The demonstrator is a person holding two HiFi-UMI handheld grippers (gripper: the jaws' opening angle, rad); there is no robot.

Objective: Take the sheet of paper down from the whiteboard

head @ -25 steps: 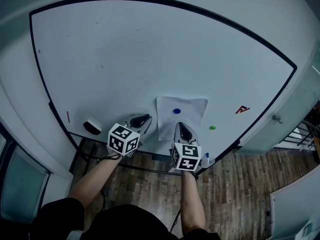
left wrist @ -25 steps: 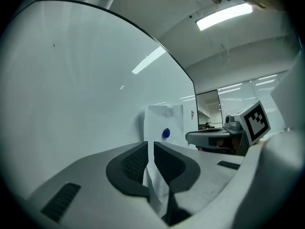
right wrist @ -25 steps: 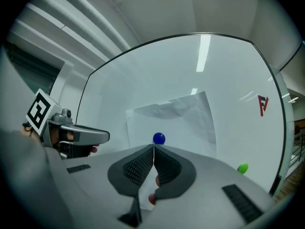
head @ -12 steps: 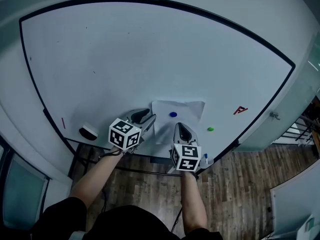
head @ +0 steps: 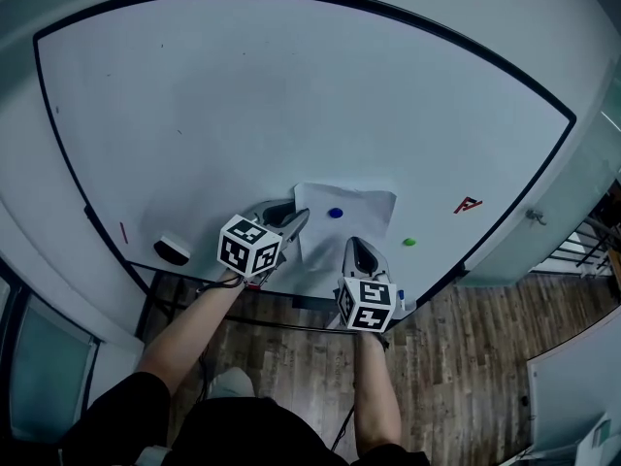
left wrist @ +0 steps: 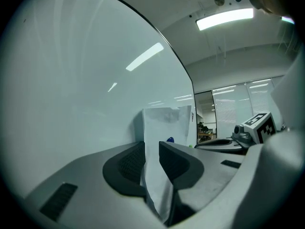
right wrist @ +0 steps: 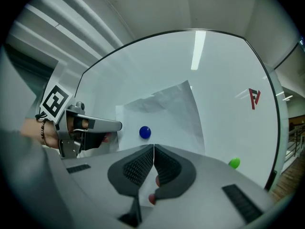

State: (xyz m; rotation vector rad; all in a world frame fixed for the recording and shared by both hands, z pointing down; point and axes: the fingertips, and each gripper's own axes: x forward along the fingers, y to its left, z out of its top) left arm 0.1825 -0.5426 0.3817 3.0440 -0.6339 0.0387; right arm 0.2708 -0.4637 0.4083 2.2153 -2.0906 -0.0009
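Note:
A white sheet of paper (head: 367,209) hangs on the whiteboard (head: 243,95), pinned by a blue magnet (head: 336,213). My left gripper (head: 299,217) is at the sheet's left edge. In the left gripper view that edge of the paper (left wrist: 164,128) lies between the jaws (left wrist: 152,161), which are closing with a gap still showing beside it. My right gripper (head: 357,248) is shut at the sheet's bottom edge. In the right gripper view the paper (right wrist: 167,113) runs down into the pressed pads (right wrist: 154,161), with the blue magnet (right wrist: 145,132) just above them.
A green magnet (head: 409,243) and a red mark (head: 469,205) sit on the board to the right of the sheet. An eraser (head: 175,250) rests at the board's lower left. A blue-capped marker (head: 400,299) lies on the ledge beside my right gripper. Wooden floor is below.
My left gripper has moved right to the paper's left edge and its jaws have opened around that edge. The right gripper has stayed shut at the bottom edge.

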